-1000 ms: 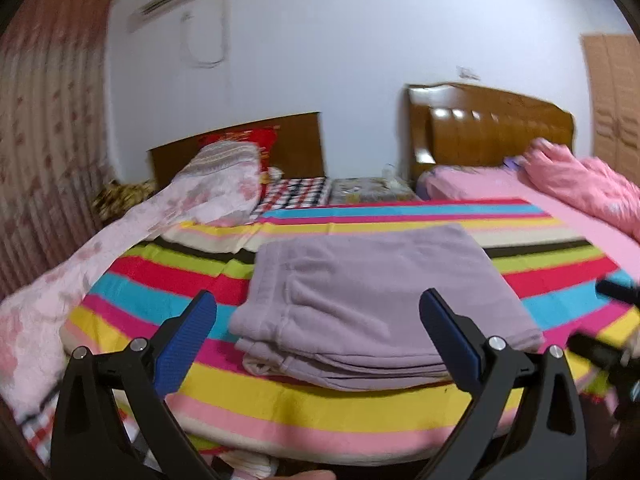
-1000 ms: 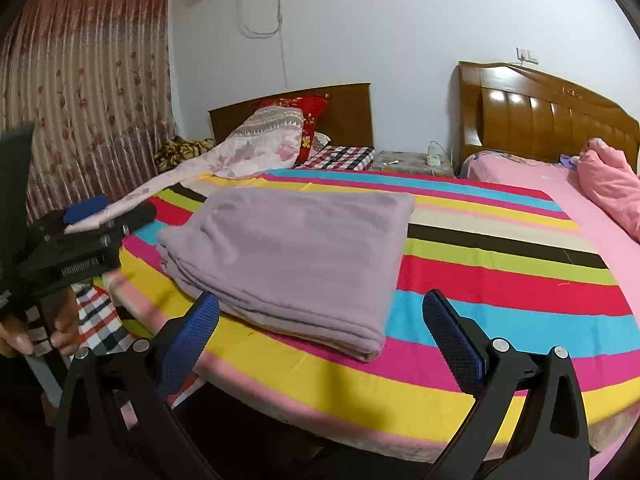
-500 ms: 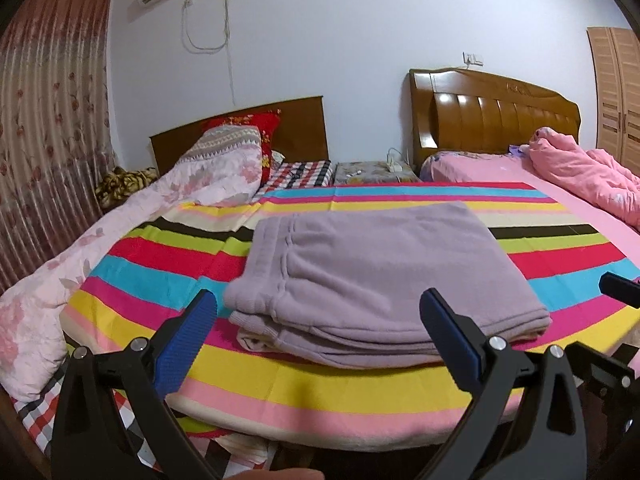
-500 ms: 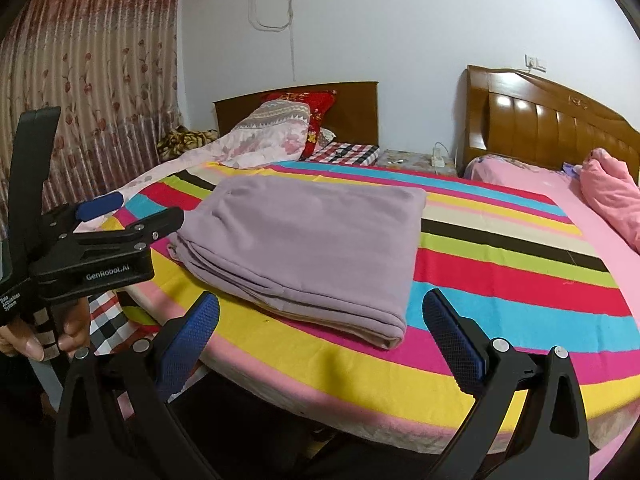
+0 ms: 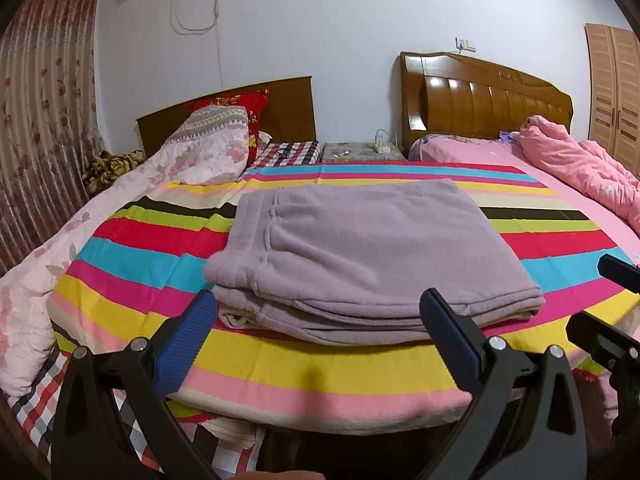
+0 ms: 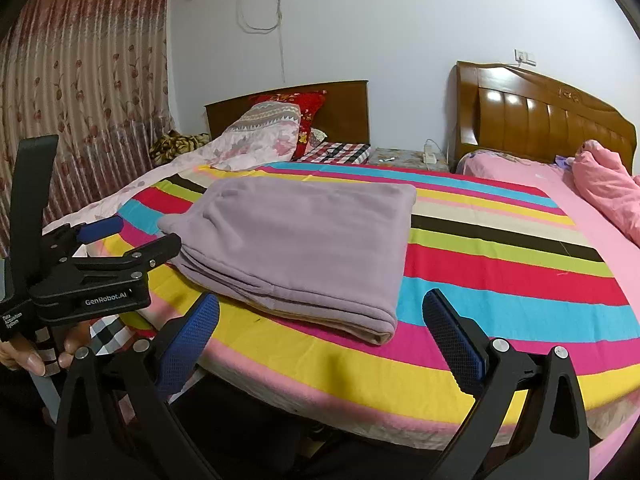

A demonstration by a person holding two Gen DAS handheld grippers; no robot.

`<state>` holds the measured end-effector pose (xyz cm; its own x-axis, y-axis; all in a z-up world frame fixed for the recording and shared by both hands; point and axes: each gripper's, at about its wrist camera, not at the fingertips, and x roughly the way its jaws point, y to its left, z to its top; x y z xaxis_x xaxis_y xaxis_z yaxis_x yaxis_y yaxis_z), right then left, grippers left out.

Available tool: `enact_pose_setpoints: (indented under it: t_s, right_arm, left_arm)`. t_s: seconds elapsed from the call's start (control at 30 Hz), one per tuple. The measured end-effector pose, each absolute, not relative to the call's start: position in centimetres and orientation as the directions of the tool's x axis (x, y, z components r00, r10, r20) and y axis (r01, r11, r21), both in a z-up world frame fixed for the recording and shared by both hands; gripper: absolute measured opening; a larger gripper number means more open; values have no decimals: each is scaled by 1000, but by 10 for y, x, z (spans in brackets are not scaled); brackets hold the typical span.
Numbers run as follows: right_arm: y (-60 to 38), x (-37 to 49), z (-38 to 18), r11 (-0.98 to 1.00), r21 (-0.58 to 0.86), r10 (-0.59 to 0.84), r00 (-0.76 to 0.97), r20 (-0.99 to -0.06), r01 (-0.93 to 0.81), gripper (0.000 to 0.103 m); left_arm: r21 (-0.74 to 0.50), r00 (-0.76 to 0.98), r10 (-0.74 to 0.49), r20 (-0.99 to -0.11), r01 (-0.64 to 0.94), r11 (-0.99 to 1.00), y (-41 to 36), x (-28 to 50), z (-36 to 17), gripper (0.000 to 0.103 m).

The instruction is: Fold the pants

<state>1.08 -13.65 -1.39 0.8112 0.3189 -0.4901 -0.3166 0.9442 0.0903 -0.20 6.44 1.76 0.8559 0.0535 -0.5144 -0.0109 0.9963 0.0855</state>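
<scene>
Lying folded on striped blanket: pants | left gripper jaws wide | right gripper jaws wide

Bare striped sheet lies open right of the folded pants; quilt crowds left

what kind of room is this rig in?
A home bedroom, most likely. Two beds with wooden headboards stand side by side, the near one under a striped blanket with folded pants on it. There is also a floral curtain and a wardrobe.
</scene>
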Motion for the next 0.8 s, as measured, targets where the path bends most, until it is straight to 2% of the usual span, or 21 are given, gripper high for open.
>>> enact_pose_setpoints:
  t_s: [0.8]
  right_arm:
    - [-136, 14, -20, 941, 94, 325, 799, -506, -324, 99]
  left_arm:
    - [71, 842, 46, -538, -9, 997, 71, -1, 14, 101]
